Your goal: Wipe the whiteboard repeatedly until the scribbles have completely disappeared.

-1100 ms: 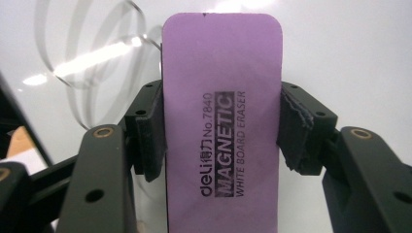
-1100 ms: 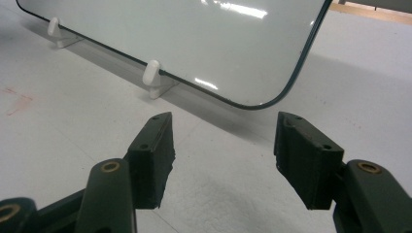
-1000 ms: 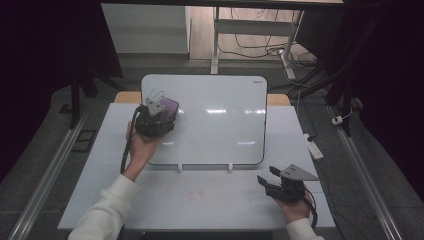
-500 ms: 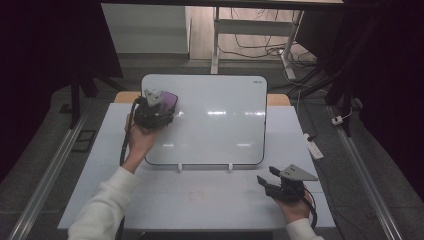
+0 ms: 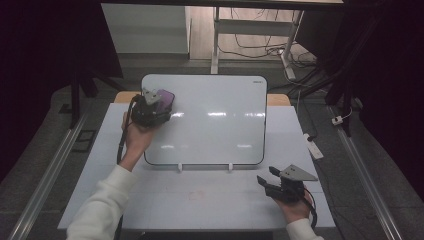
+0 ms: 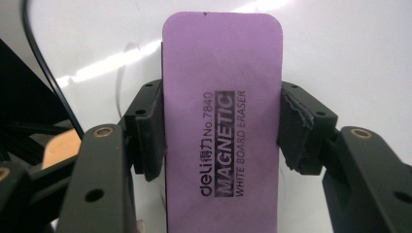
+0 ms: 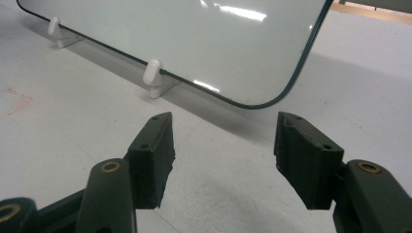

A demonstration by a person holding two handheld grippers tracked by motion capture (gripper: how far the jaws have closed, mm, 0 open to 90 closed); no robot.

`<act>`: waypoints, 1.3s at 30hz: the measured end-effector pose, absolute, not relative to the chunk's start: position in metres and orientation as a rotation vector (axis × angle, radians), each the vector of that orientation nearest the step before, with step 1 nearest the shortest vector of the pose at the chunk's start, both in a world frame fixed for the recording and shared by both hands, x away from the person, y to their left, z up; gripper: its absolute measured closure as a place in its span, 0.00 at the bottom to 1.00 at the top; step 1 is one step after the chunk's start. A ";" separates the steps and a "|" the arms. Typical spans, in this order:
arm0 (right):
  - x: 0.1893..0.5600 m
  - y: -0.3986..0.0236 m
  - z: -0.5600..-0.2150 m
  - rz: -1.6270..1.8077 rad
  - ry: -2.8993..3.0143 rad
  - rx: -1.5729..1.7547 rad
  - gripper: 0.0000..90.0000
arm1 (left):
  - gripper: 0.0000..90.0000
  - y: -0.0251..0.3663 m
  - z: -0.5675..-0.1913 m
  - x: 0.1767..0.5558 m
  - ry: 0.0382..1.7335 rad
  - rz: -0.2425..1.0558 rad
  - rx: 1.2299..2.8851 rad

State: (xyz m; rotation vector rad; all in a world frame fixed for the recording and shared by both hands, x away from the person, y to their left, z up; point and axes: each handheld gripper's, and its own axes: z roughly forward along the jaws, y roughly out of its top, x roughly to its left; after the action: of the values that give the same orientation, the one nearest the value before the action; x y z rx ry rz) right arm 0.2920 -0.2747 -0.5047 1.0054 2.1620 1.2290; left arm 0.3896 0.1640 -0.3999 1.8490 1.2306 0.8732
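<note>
The whiteboard [image 5: 215,117] lay propped on the pale tabletop [image 5: 165,195], tilted up on two small white clips [image 5: 179,167] along its near edge, and everything else could be placed by it. At the board's far left corner the person's left hand [image 5: 134,140] held the left hand-held gripper [image 5: 150,110], which was clamped on a purple eraser [image 5: 164,100]. From the high view that eraser was little more than a purple patch over the board's upper left area, and I could not tell from there whether it touched the surface.

The left gripper view gave what the high view could not: the eraser [image 6: 222,121] stood lengthwise between the two black jaws, both pads [image 6: 150,141] pressed against its long sides, with printed lettering reading "MAGNETIC WHITE BOARD ERASER" along its purple back. Behind it the board [image 6: 340,43] showed plain white with glare streaks, and a black cable [image 6: 48,73] curved across the left of that view.

The right hand-held gripper [image 5: 280,185] sat off the board's near right corner, low over the tabletop, in the person's right hand [image 5: 295,207], a grey three-cornered plate on top. Its own view showed the jaws standing apart with bare tabletop [image 7: 223,165] between them, nothing gripped. That view also brought up the board's rounded, dark-edged corner [image 7: 272,102] and one clip [image 7: 154,77] seen close, plus a faint reddish smudge [image 7: 17,99] on the tabletop to the left.
</note>
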 end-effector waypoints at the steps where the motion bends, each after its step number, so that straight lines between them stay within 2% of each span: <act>1: 0.292 -0.274 -0.505 1.229 2.163 1.004 0.43 | 0.46 0.164 -0.403 0.387 1.230 0.865 1.851; 13: 0.291 -0.273 -0.505 1.223 2.163 1.001 0.43 | 0.46 0.169 -0.425 0.369 1.231 0.775 1.837; 30: 0.291 -0.272 -0.505 1.204 2.166 0.988 0.43 | 0.46 0.193 -0.376 0.411 1.302 0.809 1.752; 39: 0.291 -0.272 -0.506 1.201 2.171 0.989 0.43 | 0.46 0.184 -0.381 0.408 1.280 0.852 1.801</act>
State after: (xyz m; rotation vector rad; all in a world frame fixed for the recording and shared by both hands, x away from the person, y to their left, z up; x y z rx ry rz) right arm 0.2915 -0.2718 -0.5062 0.9892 2.1711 1.2011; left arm 0.4076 0.1837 -0.3807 1.8011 1.2798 0.8518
